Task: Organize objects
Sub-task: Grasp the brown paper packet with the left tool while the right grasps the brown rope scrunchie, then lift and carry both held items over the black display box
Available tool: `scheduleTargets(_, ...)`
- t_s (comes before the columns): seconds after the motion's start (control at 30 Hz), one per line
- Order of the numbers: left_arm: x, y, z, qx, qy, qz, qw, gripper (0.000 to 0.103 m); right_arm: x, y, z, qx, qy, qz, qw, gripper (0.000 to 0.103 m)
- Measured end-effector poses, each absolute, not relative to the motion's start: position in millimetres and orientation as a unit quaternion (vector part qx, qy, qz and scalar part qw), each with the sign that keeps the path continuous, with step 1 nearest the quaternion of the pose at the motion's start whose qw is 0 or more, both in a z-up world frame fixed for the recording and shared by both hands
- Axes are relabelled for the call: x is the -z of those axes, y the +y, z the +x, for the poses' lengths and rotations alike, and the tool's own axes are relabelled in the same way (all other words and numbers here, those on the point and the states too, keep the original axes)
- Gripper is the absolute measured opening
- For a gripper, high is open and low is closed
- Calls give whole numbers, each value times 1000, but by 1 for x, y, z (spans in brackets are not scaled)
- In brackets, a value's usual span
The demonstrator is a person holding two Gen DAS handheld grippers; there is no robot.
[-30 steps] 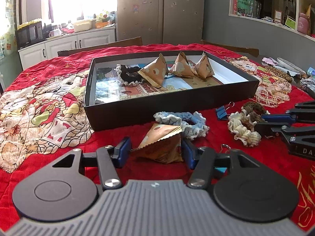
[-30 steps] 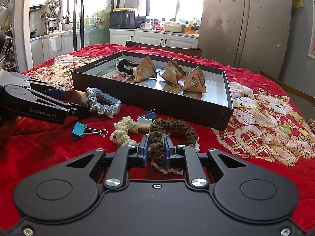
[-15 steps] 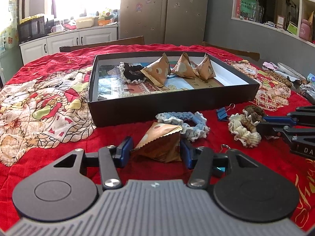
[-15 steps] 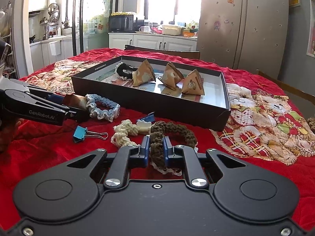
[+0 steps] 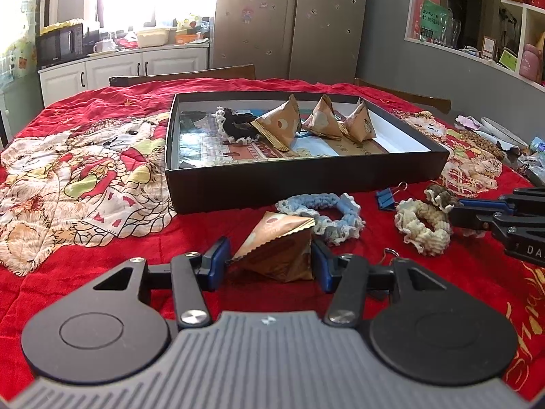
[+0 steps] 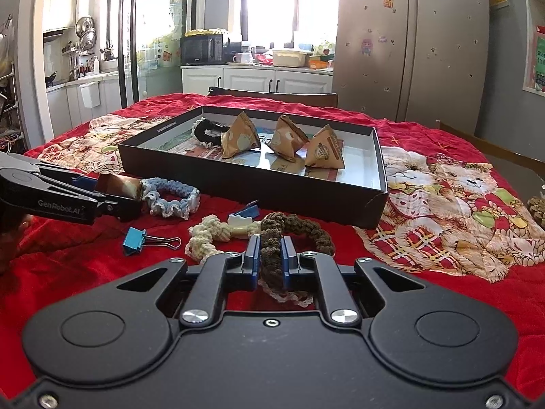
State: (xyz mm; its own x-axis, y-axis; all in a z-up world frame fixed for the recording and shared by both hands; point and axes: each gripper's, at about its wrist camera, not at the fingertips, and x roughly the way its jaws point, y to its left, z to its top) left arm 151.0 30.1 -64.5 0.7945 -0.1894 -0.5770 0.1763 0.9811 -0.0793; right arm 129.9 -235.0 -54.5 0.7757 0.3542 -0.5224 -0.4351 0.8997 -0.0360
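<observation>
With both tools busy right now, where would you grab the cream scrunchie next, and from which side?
Grip the cream scrunchie on its left loop, coming down from above on the binder-clip side. It lies flat in a ring; its right end touches the brown scrunchie held in the right tool, so that end is probably crowded.

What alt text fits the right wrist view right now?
The right gripper is shut on a brown scrunchie lying on the red cloth, before a black tray holding three paper pyramid packets. At left, the left gripper holds another packet.
</observation>
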Motion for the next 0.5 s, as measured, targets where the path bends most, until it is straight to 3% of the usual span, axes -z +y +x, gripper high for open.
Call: scheduleTargets(0.5,63,32,147,95,303,-16,948,54,52,-238,127,-213,252,-64,942,12)
